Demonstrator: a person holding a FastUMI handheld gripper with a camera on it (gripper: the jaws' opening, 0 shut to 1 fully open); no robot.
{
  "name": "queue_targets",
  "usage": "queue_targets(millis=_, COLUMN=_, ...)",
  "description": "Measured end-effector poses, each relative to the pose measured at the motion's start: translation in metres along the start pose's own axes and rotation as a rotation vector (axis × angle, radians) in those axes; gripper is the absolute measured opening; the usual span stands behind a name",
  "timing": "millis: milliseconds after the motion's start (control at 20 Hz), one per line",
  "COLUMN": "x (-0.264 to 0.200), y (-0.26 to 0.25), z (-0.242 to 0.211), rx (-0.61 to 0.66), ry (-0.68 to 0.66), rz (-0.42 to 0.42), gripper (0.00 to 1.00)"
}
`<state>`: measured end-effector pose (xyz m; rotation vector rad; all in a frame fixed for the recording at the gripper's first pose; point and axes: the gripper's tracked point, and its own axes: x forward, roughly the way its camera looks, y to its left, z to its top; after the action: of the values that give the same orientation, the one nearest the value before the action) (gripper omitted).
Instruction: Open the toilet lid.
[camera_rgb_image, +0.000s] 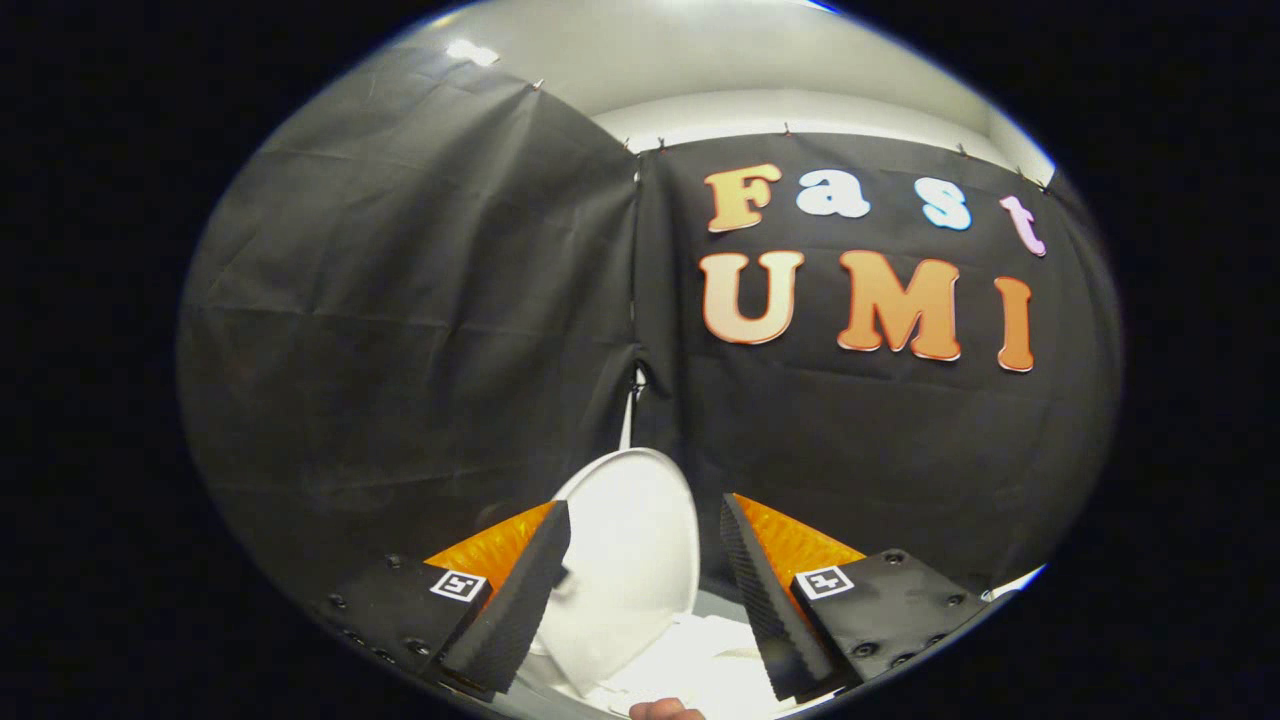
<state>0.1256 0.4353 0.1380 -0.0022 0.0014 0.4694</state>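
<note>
The white toilet lid (630, 560) stands raised, nearly upright, between my two fingers and just ahead of them. My gripper (645, 535) is open, its jaws spread wide. The left ribbed black pad (525, 600) lies close against the lid's left edge; the right pad (760, 600) stands apart from the lid. Below the lid shows part of the white toilet body (700, 660), bright and washed out.
The booth's black cloth wall (420, 330) hangs close behind the toilet, with a seam and a thin white strip (628, 415) just above the lid. A bit of a hand (665, 710) shows below the fingers. A pale ceiling (700, 60) lies above the cloth.
</note>
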Motion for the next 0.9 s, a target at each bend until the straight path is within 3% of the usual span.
queue_targets(millis=250, x=-0.042, y=-0.122, z=0.001, rx=0.032, ry=-0.007, rz=-0.126, gripper=0.97)
queue_targets(millis=550, x=-0.110, y=-0.256, z=-0.034, rx=0.039, ry=0.043, rz=-0.323, gripper=0.97)
queue_targets(millis=900, x=-0.192, y=-0.325, z=-0.098, rx=-0.023, ry=0.149, rz=-0.429, gripper=0.97)
